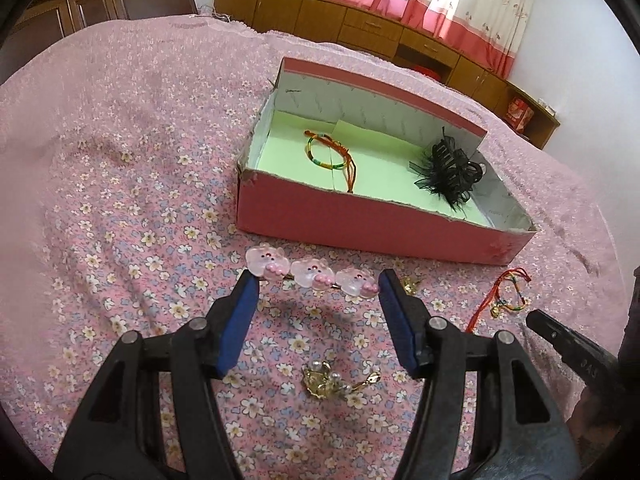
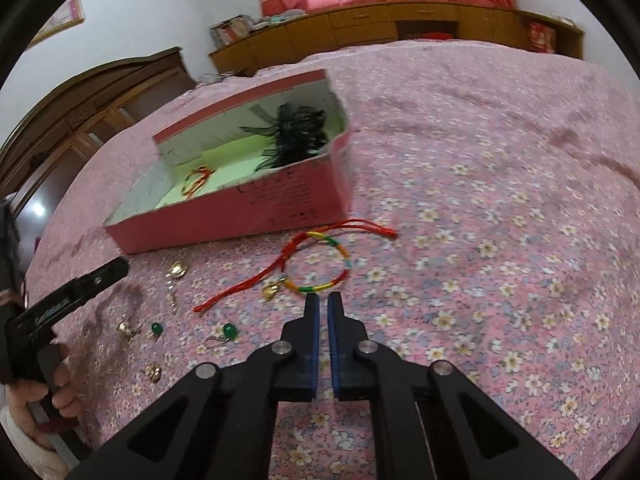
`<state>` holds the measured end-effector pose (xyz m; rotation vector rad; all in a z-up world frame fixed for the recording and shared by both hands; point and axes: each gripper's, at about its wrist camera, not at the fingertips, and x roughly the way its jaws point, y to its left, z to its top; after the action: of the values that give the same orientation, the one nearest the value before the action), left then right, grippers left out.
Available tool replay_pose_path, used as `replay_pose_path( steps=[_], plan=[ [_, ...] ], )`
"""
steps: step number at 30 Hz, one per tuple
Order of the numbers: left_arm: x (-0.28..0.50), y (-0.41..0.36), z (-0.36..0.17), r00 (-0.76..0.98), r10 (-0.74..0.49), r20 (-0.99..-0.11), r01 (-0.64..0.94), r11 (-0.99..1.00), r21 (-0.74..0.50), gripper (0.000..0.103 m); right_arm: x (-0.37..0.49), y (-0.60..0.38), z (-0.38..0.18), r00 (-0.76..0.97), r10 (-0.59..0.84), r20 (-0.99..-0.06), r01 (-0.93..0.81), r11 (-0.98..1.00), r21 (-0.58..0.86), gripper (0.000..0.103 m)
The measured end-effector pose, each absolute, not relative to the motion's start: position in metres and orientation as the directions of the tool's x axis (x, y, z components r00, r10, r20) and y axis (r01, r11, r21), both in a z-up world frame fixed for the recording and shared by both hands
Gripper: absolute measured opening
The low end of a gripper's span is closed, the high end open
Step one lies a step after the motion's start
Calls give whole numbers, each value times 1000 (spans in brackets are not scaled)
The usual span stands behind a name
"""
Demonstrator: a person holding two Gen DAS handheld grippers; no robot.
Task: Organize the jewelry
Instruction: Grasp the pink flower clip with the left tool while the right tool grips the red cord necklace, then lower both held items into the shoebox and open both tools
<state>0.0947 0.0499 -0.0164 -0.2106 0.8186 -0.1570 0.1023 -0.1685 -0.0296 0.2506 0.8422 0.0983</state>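
Bracelet (image 2: 320,260) lies on the bed just ahead of the right gripper (image 2: 322,300), whose fingers are together at its near rim, gripping nothing I can make out; left gripper (image 1: 316,284) stands apart, empty, over the hairclip (image 1: 312,274), box (image 2: 280,216) beyond

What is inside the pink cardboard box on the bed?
Inside the pink cardboard box, on its green floor, lie a red braided string bracelet and a black ribbon hair claw. The floor under the claw is hidden.

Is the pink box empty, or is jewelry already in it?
Not empty. The open pink box holds a woven bracelet and a black hair clip on its green floor.
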Motion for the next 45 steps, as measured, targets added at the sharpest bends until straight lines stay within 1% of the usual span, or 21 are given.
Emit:
replay_pose_path(
  steps=[2,3,4,5,7,9,12,14,15,16,18,19,23,27,34,39,45],
  plan=[
    [92,49,-15,677,-216,-703,61,969,-239,54,103,-174,-29,666,185,-723,38,959,281,12],
    [92,47,-15,678,-215,-703,63,970,-237,54,103,-176,-29,668,183,-721,48,957,287,16],
    [92,47,-14,678,-216,-702,64,970,-237,54,104,-177,-28,671,178,-720,57,956,288,19],
    [91,46,-14,678,-218,-702,66,969,-237,54,105,-178,-28,674,174,-718,62,955,290,20],
    [90,46,-14,677,-220,-702,67,969,-238,54,110,-179,-27,674,171,-719,73,952,296,28],
    [90,45,-14,677,-221,-702,70,969,-236,54,116,-179,-27,672,174,-720,85,948,308,33],
    [89,43,-12,682,-215,-699,71,971,-230,54,128,-177,-32,651,187,-735,92,943,321,33],
    [87,44,-10,686,-214,-696,73,971,-227,54,135,-173,-38,629,172,-758,102,949,300,33],
    [86,44,-9,688,-213,-694,72,971,-226,54,137,-171,-41,618,161,-770,104,953,283,31],
    [86,44,-9,689,-211,-693,72,972,-225,54,137,-169,-43,613,146,-776,104,959,263,21],
    [84,45,-7,693,-211,-689,74,972,-224,54,135,-165,-43,618,127,-776,86,970,227,8],
    [83,46,-7,694,-211,-688,74,972,-224,54,133,-164,-43,620,127,-774,78,972,222,7],
    [78,44,-3,699,-212,-683,81,972,-220,54,125,-164,-38,638,131,-759,57,975,216,6],
    [74,42,4,714,-207,-669,90,975,-205,54,112,-165,-26,681,144,-718,39,972,231,5],
    [71,39,19,744,-208,-634,106,975,-196,54,90,-163,12,782,168,-601,-11,967,256,5],
    [68,37,33,772,-200,-603,117,978,-175,54,81,-157,40,844,164,-511,-42,969,242,5],
    [67,38,46,798,-196,-569,121,978,-168,54,74,-148,60,876,171,-452,-83,974,209,5]
  ],
)
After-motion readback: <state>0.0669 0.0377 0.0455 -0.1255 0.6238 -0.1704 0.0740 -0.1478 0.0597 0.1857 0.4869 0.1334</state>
